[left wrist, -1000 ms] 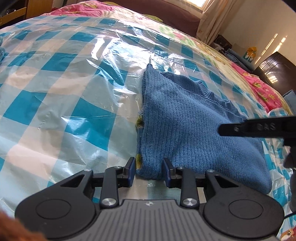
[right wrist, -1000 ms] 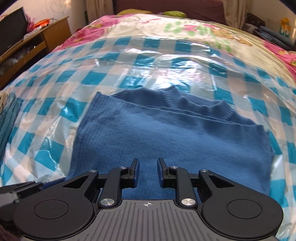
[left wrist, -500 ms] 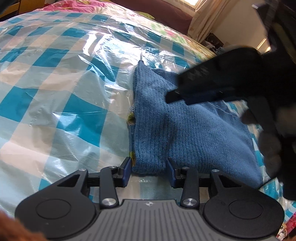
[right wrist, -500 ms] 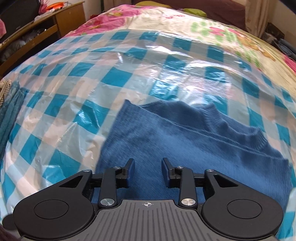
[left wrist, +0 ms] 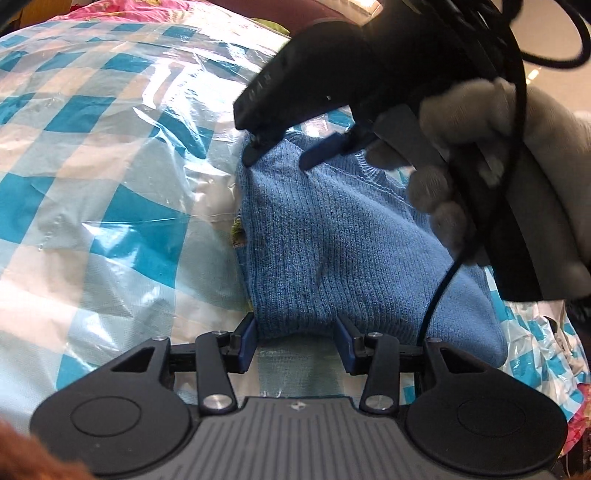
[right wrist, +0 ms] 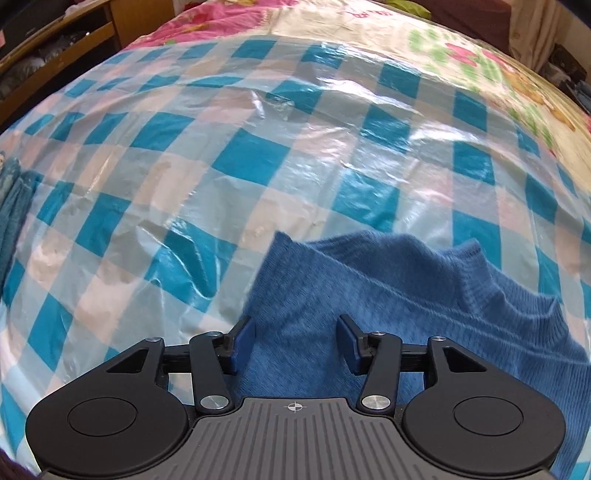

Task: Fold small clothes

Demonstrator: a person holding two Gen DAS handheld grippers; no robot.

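Note:
A blue knit sweater (left wrist: 332,243) lies folded on the blue-and-white checked plastic sheet (left wrist: 110,192) that covers the bed. My left gripper (left wrist: 296,342) sits at the sweater's near left corner. Its jaws are opening, with that corner loose between the fingers. My right gripper (left wrist: 280,159), held in a grey-gloved hand (left wrist: 480,155), hangs over the far left corner, pointing steeply down. In the right wrist view the right gripper (right wrist: 296,342) is opening over the sweater (right wrist: 406,295), gripping nothing.
A black cable (left wrist: 441,284) from the right gripper hangs across the sweater. Pink and cream flowered bedding (right wrist: 229,22) lies beyond the checked sheet (right wrist: 258,155). Wooden furniture (right wrist: 74,40) stands at the far left, and a teal cloth (right wrist: 11,210) lies at the sheet's left edge.
The right gripper has swept left across the sweater to its far left corner, and its jaws have widened. The left gripper stayed at the near corner and widened its jaws.

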